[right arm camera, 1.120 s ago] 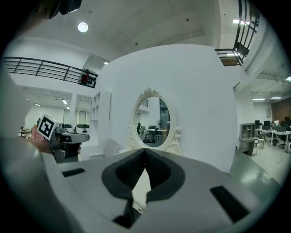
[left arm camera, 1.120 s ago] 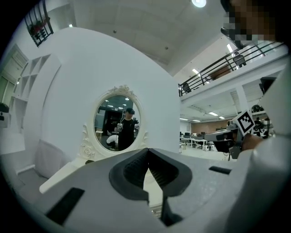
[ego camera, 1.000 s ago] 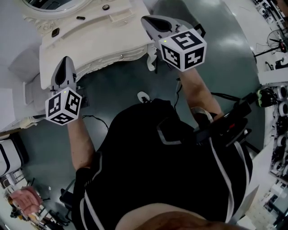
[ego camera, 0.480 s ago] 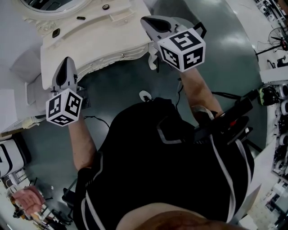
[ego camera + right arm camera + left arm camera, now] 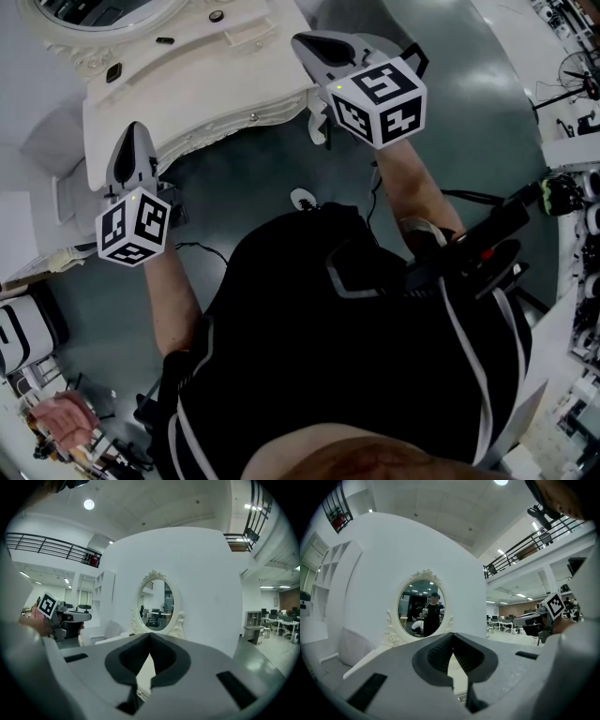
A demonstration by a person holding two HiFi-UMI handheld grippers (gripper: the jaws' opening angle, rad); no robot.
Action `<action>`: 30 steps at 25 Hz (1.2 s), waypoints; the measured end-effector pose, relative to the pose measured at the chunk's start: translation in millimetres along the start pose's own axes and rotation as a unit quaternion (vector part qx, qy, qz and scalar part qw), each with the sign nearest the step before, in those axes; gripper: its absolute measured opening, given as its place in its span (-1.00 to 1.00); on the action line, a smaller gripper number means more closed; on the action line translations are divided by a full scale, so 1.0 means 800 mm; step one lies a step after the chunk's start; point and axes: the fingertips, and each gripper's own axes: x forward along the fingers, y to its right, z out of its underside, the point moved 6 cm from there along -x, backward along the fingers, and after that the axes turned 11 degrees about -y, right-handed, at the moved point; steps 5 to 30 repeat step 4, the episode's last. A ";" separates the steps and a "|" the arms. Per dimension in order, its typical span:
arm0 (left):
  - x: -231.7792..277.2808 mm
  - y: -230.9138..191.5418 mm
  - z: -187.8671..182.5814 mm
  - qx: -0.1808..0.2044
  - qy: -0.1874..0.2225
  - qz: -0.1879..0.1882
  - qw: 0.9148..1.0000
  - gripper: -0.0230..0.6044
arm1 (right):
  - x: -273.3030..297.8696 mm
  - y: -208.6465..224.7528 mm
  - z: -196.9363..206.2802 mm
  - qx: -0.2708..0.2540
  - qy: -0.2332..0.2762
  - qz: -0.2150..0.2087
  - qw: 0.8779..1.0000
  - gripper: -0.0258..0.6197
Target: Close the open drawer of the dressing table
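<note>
The white dressing table (image 5: 202, 80) with a carved front edge fills the upper left of the head view. Its drawer front (image 5: 230, 127) carries a small knob (image 5: 253, 116); I cannot tell whether a gap remains. My left gripper (image 5: 134, 133) hovers over the table's left front corner, jaws shut and empty. My right gripper (image 5: 302, 39) is at the table's right front corner, also shut on nothing. The left gripper view shows the left gripper's (image 5: 453, 634) tips meeting below the oval mirror (image 5: 423, 603). In the right gripper view the right gripper (image 5: 150, 634) looks the same, with the mirror (image 5: 157, 605) behind.
Small dark items (image 5: 166, 39) lie on the tabletop. A white shoe (image 5: 300, 200) and black cables (image 5: 197, 248) are on the grey-green floor under the table's front. A white padded seat (image 5: 42, 141) stands to the left. Racks of equipment (image 5: 567, 202) line the right side.
Nothing has clearly moved: both grippers stay shut at the table's front corners, and only the head view has drifted slightly.
</note>
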 end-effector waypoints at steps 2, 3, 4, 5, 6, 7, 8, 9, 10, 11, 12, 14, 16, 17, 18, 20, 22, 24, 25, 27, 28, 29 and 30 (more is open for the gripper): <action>0.001 0.000 0.002 -0.001 -0.004 -0.005 1.000 -0.91 | 0.000 0.000 0.000 -0.002 -0.003 0.001 1.000 -0.91; 0.001 0.000 0.003 0.000 -0.006 -0.009 1.000 -0.92 | -0.001 0.000 0.001 -0.004 -0.006 0.001 1.000 -0.91; 0.002 -0.001 0.005 0.001 -0.010 -0.015 1.000 -0.91 | -0.001 0.001 0.001 -0.005 -0.009 0.002 1.000 -0.91; 0.002 -0.001 0.005 0.001 -0.010 -0.015 1.000 -0.91 | -0.001 0.001 0.001 -0.005 -0.009 0.002 1.000 -0.91; 0.002 -0.001 0.005 0.001 -0.010 -0.015 1.000 -0.91 | -0.001 0.001 0.001 -0.005 -0.009 0.002 1.000 -0.91; 0.002 -0.001 0.005 0.001 -0.010 -0.015 1.000 -0.91 | -0.001 0.001 0.001 -0.005 -0.009 0.002 1.000 -0.91; 0.002 -0.001 0.005 0.001 -0.010 -0.015 1.000 -0.91 | -0.001 0.001 0.001 -0.005 -0.009 0.002 1.000 -0.91; 0.002 -0.001 0.005 0.001 -0.010 -0.015 1.000 -0.91 | -0.001 0.001 0.001 -0.005 -0.009 0.002 1.000 -0.91; 0.002 -0.001 0.005 0.001 -0.010 -0.015 1.000 -0.91 | -0.001 0.001 0.001 -0.005 -0.009 0.002 1.000 -0.91; 0.002 -0.001 0.005 0.001 -0.010 -0.015 1.000 -0.91 | -0.001 0.001 0.001 -0.005 -0.009 0.002 1.000 -0.91; 0.002 -0.001 0.005 0.001 -0.010 -0.015 1.000 -0.91 | -0.001 0.001 0.001 -0.005 -0.009 0.002 1.000 -0.91; 0.002 -0.001 0.005 0.001 -0.010 -0.015 1.000 -0.91 | -0.001 0.001 0.001 -0.005 -0.009 0.002 1.000 -0.91; 0.002 -0.001 0.005 0.001 -0.010 -0.015 1.000 -0.91 | -0.001 0.001 0.001 -0.005 -0.009 0.002 1.000 -0.91; 0.002 -0.001 0.005 0.001 -0.010 -0.015 1.000 -0.91 | -0.001 0.001 0.001 -0.005 -0.009 0.002 1.000 -0.91; 0.002 -0.001 0.005 0.001 -0.010 -0.015 1.000 -0.91 | -0.001 0.001 0.001 -0.005 -0.009 0.002 1.000 -0.91; 0.002 -0.001 0.005 0.001 -0.010 -0.015 1.000 -0.91 | -0.001 0.001 0.001 -0.005 -0.009 0.002 1.000 -0.91; 0.002 -0.001 0.005 0.001 -0.010 -0.015 1.000 -0.91 | -0.001 0.001 0.001 -0.005 -0.009 0.002 1.000 -0.91; 0.002 -0.001 0.005 0.001 -0.010 -0.015 1.000 -0.91 | -0.001 0.001 0.001 -0.005 -0.009 0.002 1.000 -0.91; 0.002 -0.001 0.005 0.001 -0.010 -0.015 1.000 -0.91 | -0.001 0.001 0.001 -0.005 -0.009 0.002 1.000 -0.91; 0.002 -0.001 0.005 0.001 -0.010 -0.015 1.000 -0.91 | -0.001 0.001 0.001 -0.005 -0.009 0.002 1.000 -0.91; 0.002 -0.001 0.005 0.001 -0.010 -0.015 1.000 -0.91 | -0.001 0.001 0.001 -0.005 -0.009 0.002 1.000 -0.91; 0.002 -0.001 0.005 0.001 -0.010 -0.015 1.000 -0.91 | -0.001 0.001 0.001 -0.005 -0.009 0.002 1.000 -0.91; 0.002 -0.001 0.005 0.001 -0.010 -0.015 1.000 -0.91 | -0.001 0.001 0.001 -0.005 -0.009 0.002 1.000 -0.91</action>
